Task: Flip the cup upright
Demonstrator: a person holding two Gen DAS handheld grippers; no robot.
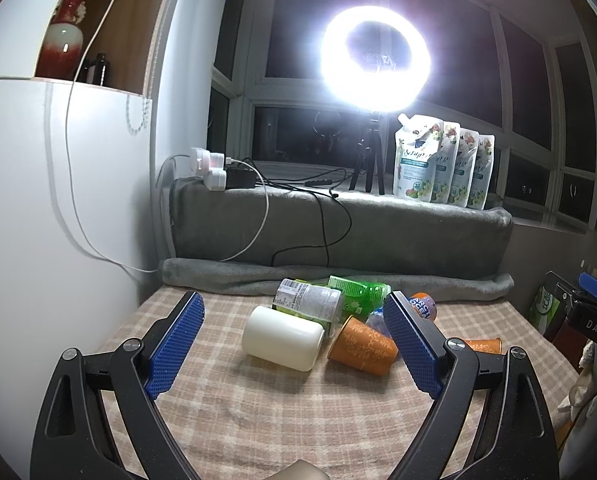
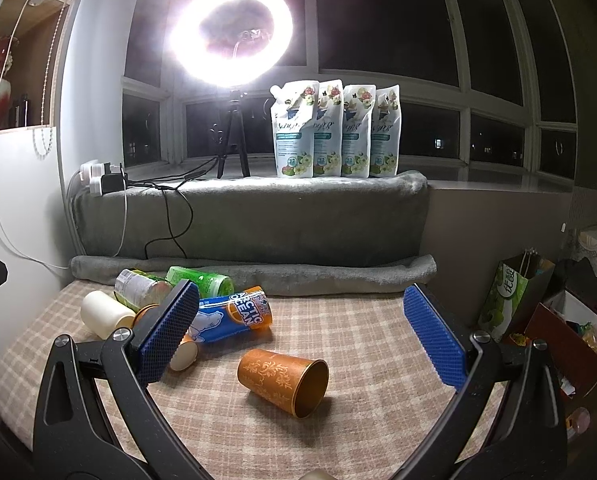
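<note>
An orange patterned cup (image 2: 284, 380) lies on its side on the checked cloth, mouth toward the front right; in the left wrist view only part of it (image 1: 483, 345) shows behind the right finger. A second orange cup (image 1: 363, 347) lies on its side next to a cream cylinder (image 1: 282, 337); it is mostly hidden behind my right gripper's left finger (image 2: 170, 332). My left gripper (image 1: 294, 312) is open and empty, above the cloth in front of the pile. My right gripper (image 2: 302, 300) is open and empty, with the first cup between and below its fingers.
Lying bottles crowd the back of the cloth: a blue Arctic Ocean bottle (image 2: 234, 316), a green bottle (image 2: 200, 280), a clear labelled bottle (image 1: 308, 300). A grey blanket ledge (image 2: 258, 216) carries pouches (image 2: 334, 132), a ring light tripod and cables. Bags and boxes (image 2: 510, 300) stand right.
</note>
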